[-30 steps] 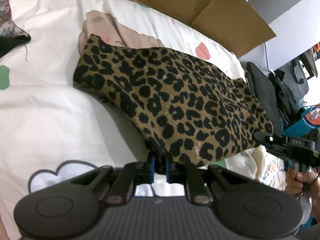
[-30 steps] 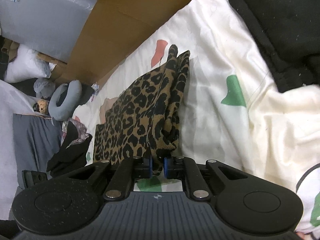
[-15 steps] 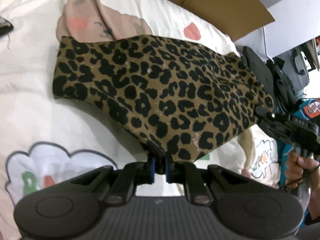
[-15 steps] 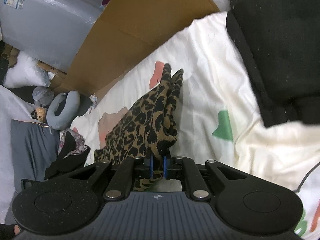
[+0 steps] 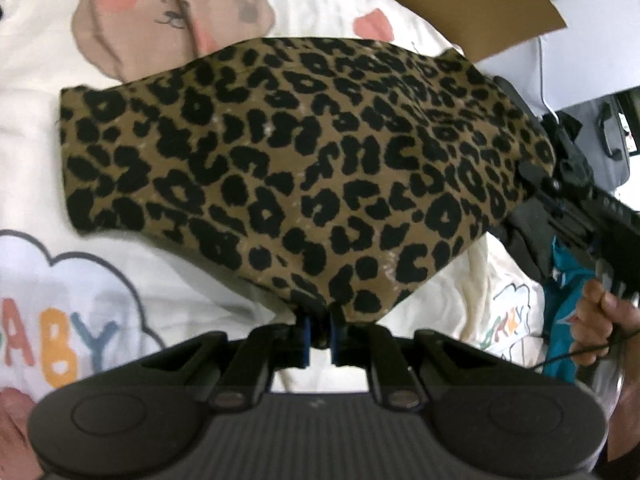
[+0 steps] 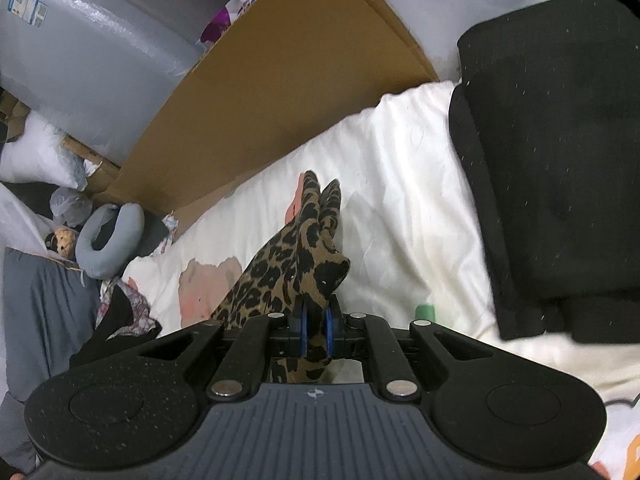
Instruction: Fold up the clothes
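A white printed bed sheet (image 5: 248,16) carries a leopard cloth (image 5: 304,152), lifted off it at the near edge. Left tongs (image 5: 319,338) and right tongs (image 6: 315,334) each pinch a corner of the cloth. The fold looks underway, not yet laid flat; the black pile (image 6: 560,184) beside the cloth looks already folded.

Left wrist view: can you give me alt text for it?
The left hand-held gripper pinches the near edge of a leopard-print garment, lifted over a white cartoon-print bedsheet. At right, the right hand-held gripper holds the garment's other end.
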Action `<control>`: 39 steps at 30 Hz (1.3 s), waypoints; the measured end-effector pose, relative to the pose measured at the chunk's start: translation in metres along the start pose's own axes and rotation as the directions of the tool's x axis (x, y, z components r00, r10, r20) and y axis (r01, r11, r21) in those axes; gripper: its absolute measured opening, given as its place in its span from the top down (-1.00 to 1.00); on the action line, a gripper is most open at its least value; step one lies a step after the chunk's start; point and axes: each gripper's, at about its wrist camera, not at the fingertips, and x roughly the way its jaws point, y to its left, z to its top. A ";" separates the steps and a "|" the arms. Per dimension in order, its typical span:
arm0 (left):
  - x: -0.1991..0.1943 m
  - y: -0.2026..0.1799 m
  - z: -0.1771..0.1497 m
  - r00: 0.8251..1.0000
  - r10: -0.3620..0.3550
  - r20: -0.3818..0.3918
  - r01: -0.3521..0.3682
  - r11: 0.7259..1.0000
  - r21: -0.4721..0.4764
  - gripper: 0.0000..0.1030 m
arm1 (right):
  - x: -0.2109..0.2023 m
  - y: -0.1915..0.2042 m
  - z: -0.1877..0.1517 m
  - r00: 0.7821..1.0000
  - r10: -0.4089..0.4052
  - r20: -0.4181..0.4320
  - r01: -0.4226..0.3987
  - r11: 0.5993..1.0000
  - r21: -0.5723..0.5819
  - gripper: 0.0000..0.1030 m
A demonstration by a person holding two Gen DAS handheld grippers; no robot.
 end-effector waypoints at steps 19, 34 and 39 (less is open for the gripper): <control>0.011 -0.026 -0.009 0.998 -0.061 -0.026 0.061 0.998 0.002 0.84 | -0.008 -0.018 0.016 0.998 -0.046 0.036 0.046 0.999 0.021 0.87; -0.009 -0.038 -0.012 0.996 -0.003 -0.087 0.013 0.993 0.119 0.85 | 0.010 -0.051 -0.001 0.979 -0.200 0.028 0.199 0.980 0.019 0.61; -0.034 -0.049 -0.001 0.996 0.011 -0.086 0.002 0.989 0.145 0.86 | -0.011 -0.053 -0.005 0.976 -0.206 0.065 0.202 0.978 0.058 0.36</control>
